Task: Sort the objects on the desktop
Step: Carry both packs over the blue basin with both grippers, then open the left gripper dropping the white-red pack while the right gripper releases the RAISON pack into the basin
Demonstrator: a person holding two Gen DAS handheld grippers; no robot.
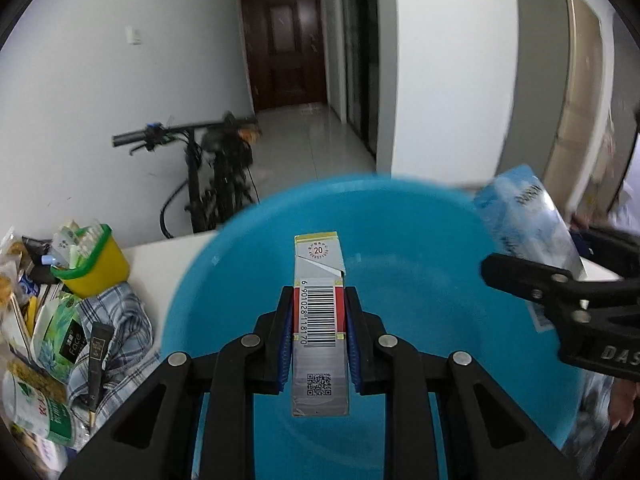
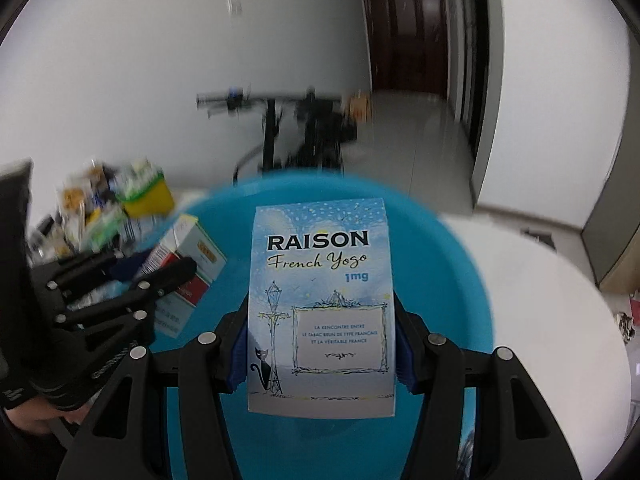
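Observation:
My left gripper (image 1: pixel 319 308) is shut on a silver and red cigarette pack (image 1: pixel 319 280) with a barcode, held above the blue plastic basin (image 1: pixel 420 320). My right gripper (image 2: pixel 322 320) is shut on a light blue Raison cigarette pack (image 2: pixel 320 300), also over the basin (image 2: pixel 440 280). In the left wrist view the right gripper (image 1: pixel 560 292) and its blue pack (image 1: pixel 528 220) show at the right. In the right wrist view the left gripper (image 2: pixel 120 292) with the red pack (image 2: pixel 188 264) shows at the left.
A yellow and green bin (image 1: pixel 94 264) full of packets stands at the left on the white table (image 1: pixel 160 264), beside a plaid cloth (image 1: pixel 116 332) and several snack packs (image 1: pixel 52 340). A bicycle (image 1: pixel 212 176) stands behind the table.

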